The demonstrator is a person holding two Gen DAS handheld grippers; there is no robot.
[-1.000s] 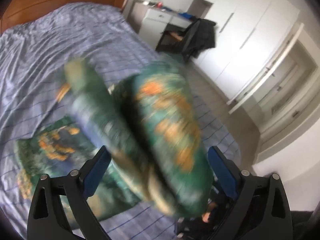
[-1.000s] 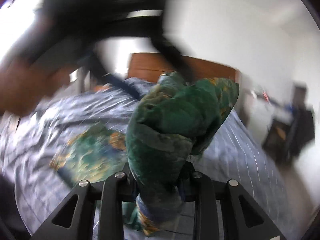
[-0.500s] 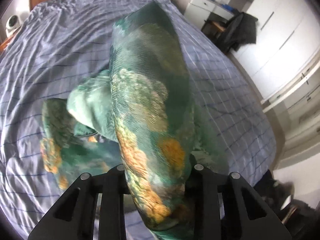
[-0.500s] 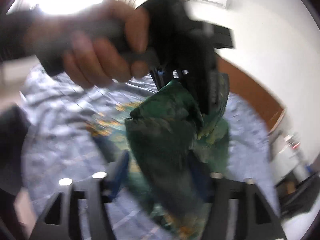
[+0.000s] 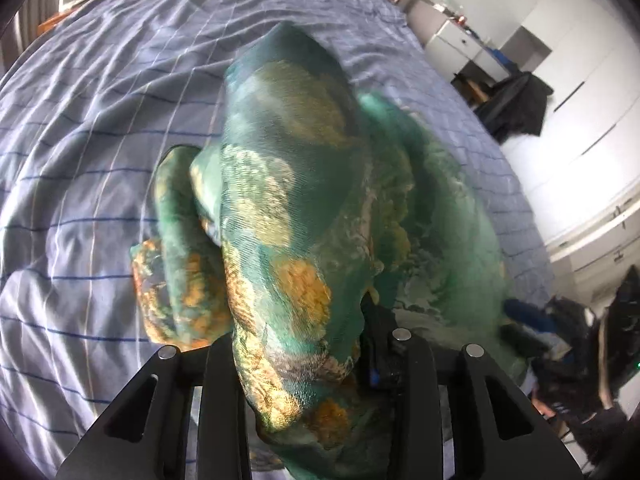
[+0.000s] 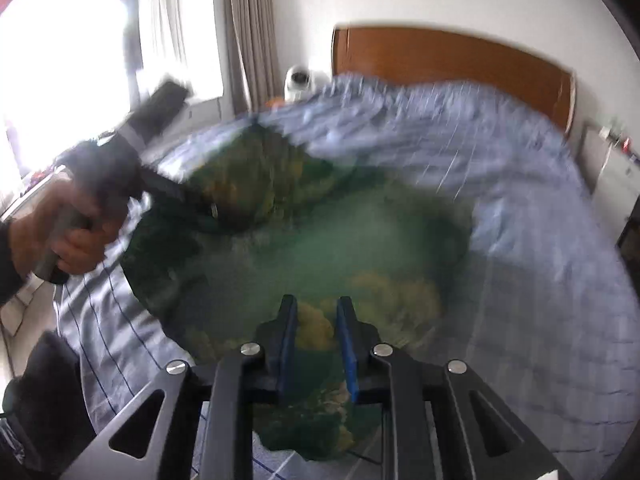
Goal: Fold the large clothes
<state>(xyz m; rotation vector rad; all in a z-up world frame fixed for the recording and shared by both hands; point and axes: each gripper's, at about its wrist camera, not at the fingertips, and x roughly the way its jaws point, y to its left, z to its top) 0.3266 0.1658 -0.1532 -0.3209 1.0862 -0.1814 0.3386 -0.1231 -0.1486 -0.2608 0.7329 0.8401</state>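
The large garment (image 5: 304,208) is green cloth with orange and yellow print. A thick bunch of it rises between the fingers of my left gripper (image 5: 296,344), which grips it while the jaws open slightly; the pads are hidden by cloth. In the right wrist view a person's hand (image 6: 68,240) holds the left gripper (image 6: 212,212), lifting one fold of the garment (image 6: 360,240) at the left. The rest lies spread on the bed. My right gripper (image 6: 316,320) hovers over the near edge, its jaws closing, a narrow gap between the blue pads (image 6: 289,336) and nothing pinched.
The bed has a blue checked sheet (image 5: 80,160) and a wooden headboard (image 6: 440,64). A white device (image 6: 300,80) stands beside the bed near curtains. A chair draped with a dark jacket (image 5: 516,104), a white desk (image 5: 452,40) and white wardrobes (image 5: 580,80) line the right side.
The left gripper shut on the garment and came down toward the bed with it. The right gripper let go of its bunch; the cloth now lies spread under it.
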